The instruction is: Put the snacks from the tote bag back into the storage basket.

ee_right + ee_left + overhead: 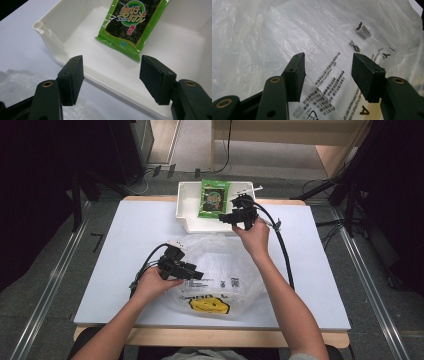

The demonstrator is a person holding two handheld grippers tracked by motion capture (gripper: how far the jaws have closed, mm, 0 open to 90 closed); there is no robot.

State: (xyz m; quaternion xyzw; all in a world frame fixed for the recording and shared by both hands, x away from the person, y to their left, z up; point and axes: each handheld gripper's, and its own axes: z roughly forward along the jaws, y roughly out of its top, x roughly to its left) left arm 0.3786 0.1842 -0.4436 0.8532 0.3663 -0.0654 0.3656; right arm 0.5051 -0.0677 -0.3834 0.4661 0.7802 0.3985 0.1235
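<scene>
**Item 1 — green snack packet** [214,198]. It lies in the white bin [187,215] at the far middle of the table, its far end propped against the bin's far wall and its near end on the floor of the bin. That slant leaves the near edge exposed, which looks like the easiest place to take hold of it.

**Item 2 — right gripper** [234,216]. It hangs over the bin's near right corner and points at the packet. In the right gripper view the pads [73,77] stand wide apart with nothing between them, and the packet [133,25] lies just beyond them. This reads as an approach to pick it up, with no contact made.

**Item 3 — clear plastic bag** [220,270]. It is spread crumpled on the near middle of the table, just near of the bin, with a yellow smiley print [210,305] at its near end. It probably lies close to the bin so the packet has only a short way to travel into it.

**Item 4 — left gripper** [192,274]. It sits at the bag's left side and points right across the film. Its pads [295,75] are apart and the bag [287,32] lies under and beyond them, with no film seen pinched. It seems stationed there to steady or open the bag.

**Item 5 — table** [125,250]. Its white top bears the bin and the bag.
</scene>
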